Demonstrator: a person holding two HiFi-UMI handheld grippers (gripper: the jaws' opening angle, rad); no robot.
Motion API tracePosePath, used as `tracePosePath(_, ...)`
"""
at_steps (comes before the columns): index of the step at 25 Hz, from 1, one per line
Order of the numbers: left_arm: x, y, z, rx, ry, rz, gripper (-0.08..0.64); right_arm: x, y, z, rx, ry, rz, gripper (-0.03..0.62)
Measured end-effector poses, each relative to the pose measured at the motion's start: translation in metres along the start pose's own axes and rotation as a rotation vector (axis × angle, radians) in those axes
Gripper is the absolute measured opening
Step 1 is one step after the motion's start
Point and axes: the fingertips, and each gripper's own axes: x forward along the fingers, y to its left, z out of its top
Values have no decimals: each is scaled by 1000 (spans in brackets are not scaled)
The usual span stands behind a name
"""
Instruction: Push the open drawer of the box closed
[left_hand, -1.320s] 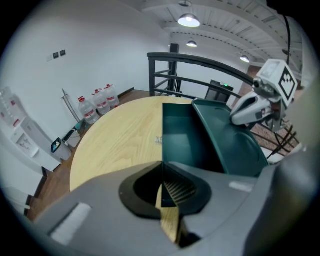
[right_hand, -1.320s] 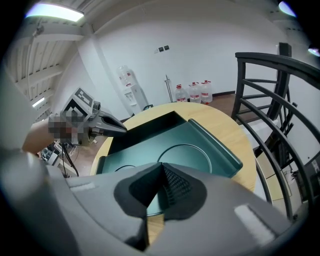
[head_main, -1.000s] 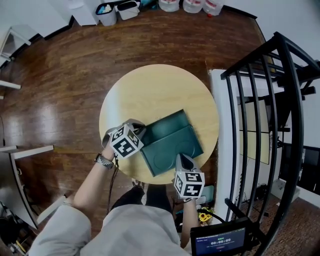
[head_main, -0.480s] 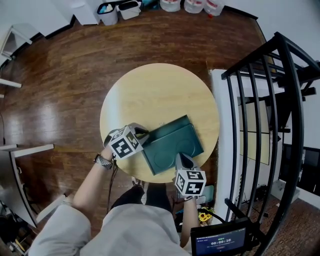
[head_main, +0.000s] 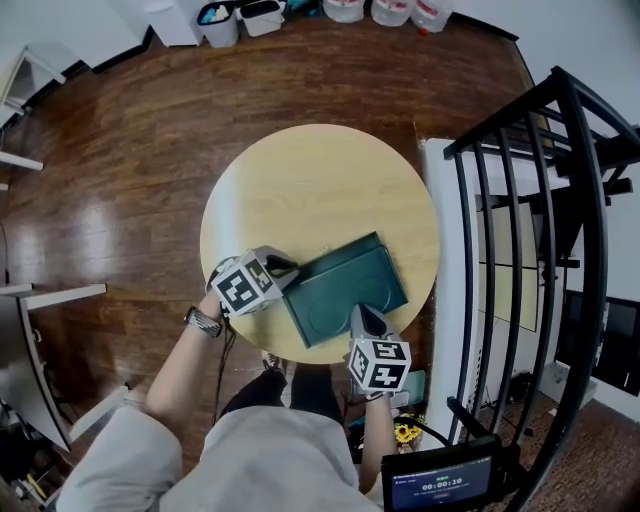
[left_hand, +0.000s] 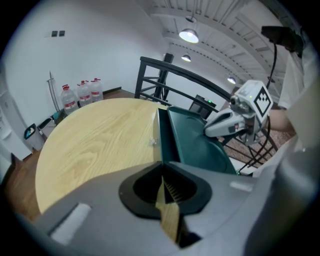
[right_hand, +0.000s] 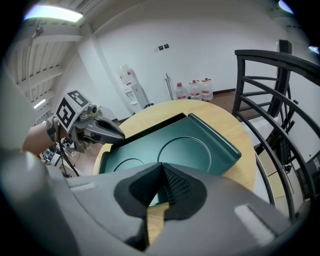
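Head view: my left gripper (head_main: 284, 266) has its jaws together, with nothing between them, and its tip is against the left end of the dark green rectangular box (head_main: 345, 290); my right gripper (head_main: 362, 316) is likewise closed and empty, and touches the box's near right edge; the box lies between the two, on the near part of the round pale wooden table (head_main: 300, 165); a narrow strip on the side away from my right gripper looks like the drawer (head_main: 338, 257), and I cannot tell if it is flush; the small screen (head_main: 436, 485) behind my right gripper shows print too small to read.

Left gripper view: the jaws meet in a closed line; the box's end stands just ahead of them and slightly to the right; it looks hard, smooth and rigid, likely moulded plastic, so I judge it light and apt to slide on the table; pressing needs no pinch, only a closed tip flat on an end face, with the other gripper bracing the opposite side.

Right gripper view: jaws shut together, empty; the box top, with two round recesses, lies just ahead; I see no brand, label or lettering on it; the only print is the square black-and-white markers on the gripper cubes.
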Motion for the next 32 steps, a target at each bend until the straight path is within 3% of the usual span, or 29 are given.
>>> tracePosePath(12, -11, 9, 4, -3, -30, 26, 20, 1, 0, 0, 13, -15, -5, 3)
tracePosePath(20, -6, 14, -3, -15, 51, 49, 8, 1, 0, 1, 15, -17, -7, 3)
tracePosePath(32, 4, 10, 11, -18, 77, 10, 7, 0, 0, 1, 38, -26, 10, 3)
